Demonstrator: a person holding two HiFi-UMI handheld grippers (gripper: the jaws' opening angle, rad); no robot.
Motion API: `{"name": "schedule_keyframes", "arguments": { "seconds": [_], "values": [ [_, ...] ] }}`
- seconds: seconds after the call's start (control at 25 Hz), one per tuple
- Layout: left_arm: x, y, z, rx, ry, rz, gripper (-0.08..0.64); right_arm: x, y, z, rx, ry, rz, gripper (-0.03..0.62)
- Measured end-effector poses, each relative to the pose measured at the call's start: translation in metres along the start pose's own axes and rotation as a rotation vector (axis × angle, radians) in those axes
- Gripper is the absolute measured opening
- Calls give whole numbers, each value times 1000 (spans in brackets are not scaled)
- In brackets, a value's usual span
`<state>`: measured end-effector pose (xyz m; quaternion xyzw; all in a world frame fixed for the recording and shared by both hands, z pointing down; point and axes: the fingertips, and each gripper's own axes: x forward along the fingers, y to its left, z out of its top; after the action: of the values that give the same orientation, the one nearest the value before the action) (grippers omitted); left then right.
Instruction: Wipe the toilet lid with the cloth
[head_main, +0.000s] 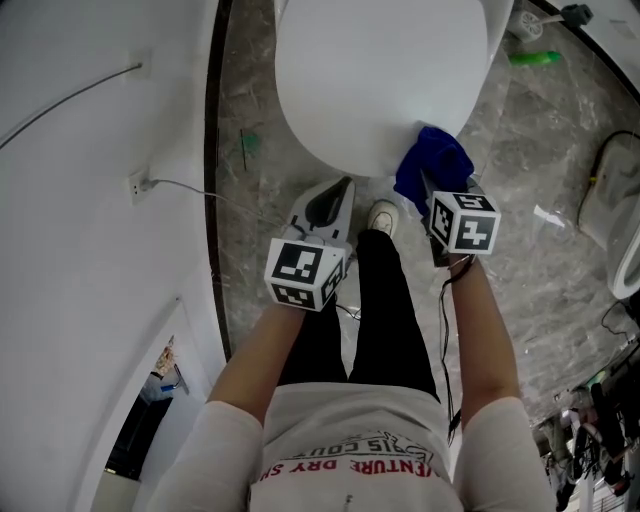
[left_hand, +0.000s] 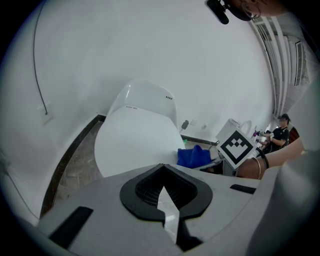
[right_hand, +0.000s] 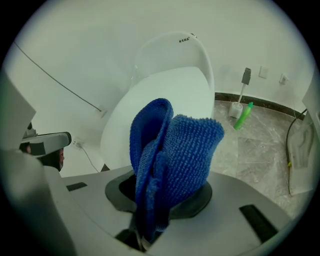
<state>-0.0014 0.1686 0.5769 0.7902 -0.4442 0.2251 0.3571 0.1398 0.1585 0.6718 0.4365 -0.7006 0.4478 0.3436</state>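
Right hand-held gripper (right_hand: 145, 225) is seen clamped on a folded blue microfibre cloth (right_hand: 170, 165), held at the front edge of the closed white oval toilet lid (head_main: 380, 80); contact cannot be confirmed. Left hand-held gripper (left_hand: 167, 210) is held empty, jaws together, just before the lid. Wiping is judged barely begun, with nearly the whole lid left.

Grey marbled floor (head_main: 540, 150) beside a white wall

A white toilet (head_main: 380, 80) with its lid down is carried at the upper centre of the head view. An elongated green object (head_main: 533, 58) is seen at the upper right, a small green item (head_main: 248, 143) left of the toilet, and a white scrap (head_main: 548, 214) at the right. A white shoe (head_main: 383, 215) is planted just below the toilet's front edge.
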Motion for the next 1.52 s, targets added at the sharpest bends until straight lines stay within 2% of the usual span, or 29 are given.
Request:
{"name": "schedule_keyframes", "arguments": {
  "seconds": [0.2, 0.4, 0.56, 0.72, 0.92, 1.12, 1.24, 1.32, 1.44, 1.52],
  "values": [
    [12, -22, -5, -36, -2, 5, 6, -5, -24, -11, 15, 5, -31, 94],
    [22, -43, -10, -39, -4, -20, 6, -6, -44, -27, 30, 16, -83, 94],
    [22, -48, -15, -23, 13, -37, 6, -18, -43, -37, 68, 1, -99, 94],
    [10, -53, -1, 17, -1, -57, 6, -42, -35, -31, 111, -66, -106, 94],
    [-33, -41, 41, 57, -68, -86, 6, -82, 7, -2, 116, -175, -104, 94],
    [-116, -36, 89, 116, -87, -121, 6, -153, 74, 32, 96, -266, -119, 94],
    [-160, -47, 149, 170, -173, -159, 6, -207, 99, 77, 71, -376, -165, 94],
    [-188, -54, 186, 171, -241, -180, 6, -242, 119, 105, 29, -452, -208, 94],
    [-239, -60, 218, 167, -296, -196, 6, -288, 166, 127, -37, -512, -240, 94],
    [-266, -62, 237, 206, -321, -197, 6, -315, 194, 138, -64, -541, -243, 94]
  ]
}}
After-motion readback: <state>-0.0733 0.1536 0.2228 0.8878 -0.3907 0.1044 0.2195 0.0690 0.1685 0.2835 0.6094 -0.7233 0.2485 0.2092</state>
